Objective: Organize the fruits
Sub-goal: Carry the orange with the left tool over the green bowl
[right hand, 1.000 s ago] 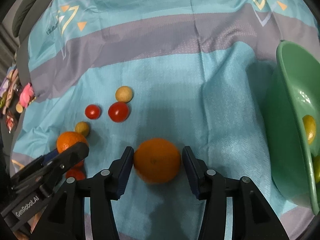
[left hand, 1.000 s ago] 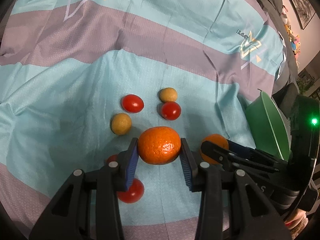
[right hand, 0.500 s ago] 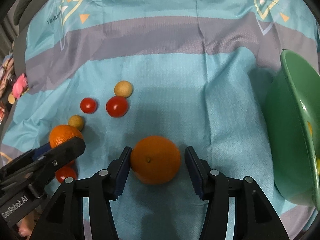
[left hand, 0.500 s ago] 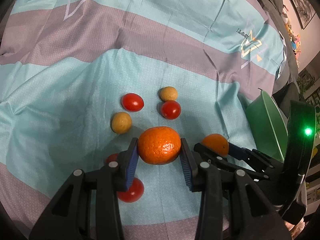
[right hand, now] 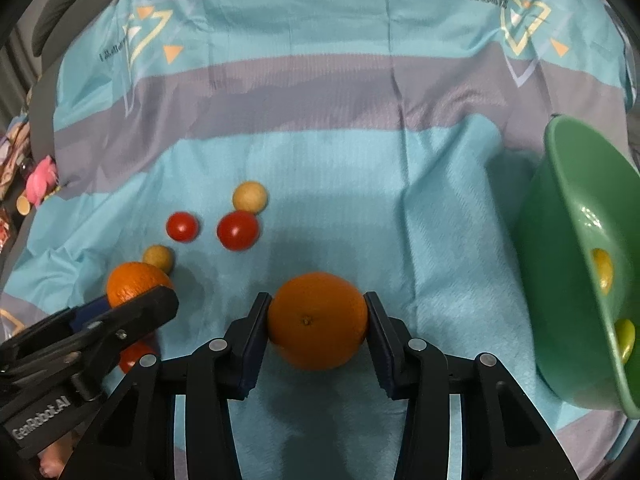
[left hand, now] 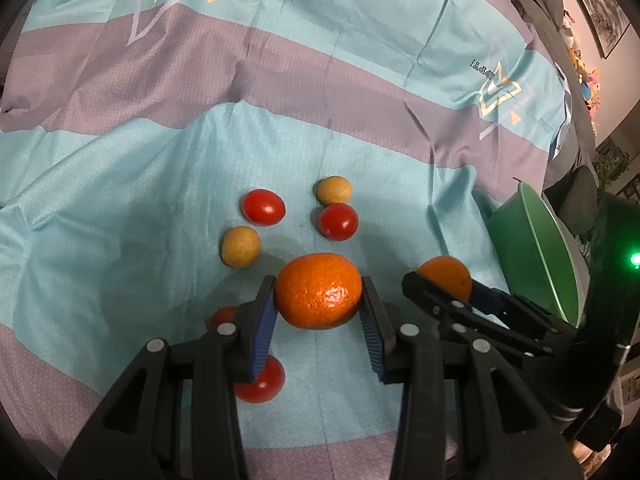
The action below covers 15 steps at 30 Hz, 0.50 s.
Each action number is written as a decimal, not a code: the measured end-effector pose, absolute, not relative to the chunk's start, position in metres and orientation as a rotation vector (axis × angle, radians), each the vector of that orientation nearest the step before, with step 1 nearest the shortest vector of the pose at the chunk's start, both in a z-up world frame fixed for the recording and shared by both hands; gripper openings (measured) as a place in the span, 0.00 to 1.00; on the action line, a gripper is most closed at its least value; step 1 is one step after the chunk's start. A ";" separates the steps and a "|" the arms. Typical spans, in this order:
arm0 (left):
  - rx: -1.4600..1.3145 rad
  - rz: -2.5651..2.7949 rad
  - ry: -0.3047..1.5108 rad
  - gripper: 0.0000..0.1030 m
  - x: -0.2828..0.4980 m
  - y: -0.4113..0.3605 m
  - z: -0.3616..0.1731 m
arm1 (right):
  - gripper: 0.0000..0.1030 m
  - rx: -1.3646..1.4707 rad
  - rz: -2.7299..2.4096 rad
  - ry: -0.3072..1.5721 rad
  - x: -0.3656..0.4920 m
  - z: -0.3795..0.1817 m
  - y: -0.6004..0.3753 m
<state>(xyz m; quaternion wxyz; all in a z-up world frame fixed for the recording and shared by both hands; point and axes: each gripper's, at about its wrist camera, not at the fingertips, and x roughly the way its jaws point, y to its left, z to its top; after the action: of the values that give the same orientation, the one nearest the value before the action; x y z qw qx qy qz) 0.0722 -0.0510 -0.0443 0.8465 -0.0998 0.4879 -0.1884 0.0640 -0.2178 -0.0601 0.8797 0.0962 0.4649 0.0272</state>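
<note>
Oranges pinched — left claw clamps mandarin; right claw closing, pads touching orange.

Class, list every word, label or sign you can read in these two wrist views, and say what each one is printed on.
"GenRobot.AI": white lettering on the side of the left gripper, seen in the right wrist view.
Short dark print beside the star logos on the striped cloth: too blurred to read in either view.
Framed pictures on the wall: too small to read.
No other text shows.
</note>
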 end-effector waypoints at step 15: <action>-0.232 -0.426 0.933 0.38 0.059 -0.066 -0.010 | 0.45 0.250 0.042 0.799 0.045 -0.007 -0.243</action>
<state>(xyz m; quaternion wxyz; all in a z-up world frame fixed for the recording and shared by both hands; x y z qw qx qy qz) 0.0592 -0.0656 -0.0097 0.8650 -0.1105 0.4453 -0.2033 0.0450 -0.2434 -0.0069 0.9134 0.1213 0.3879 0.0206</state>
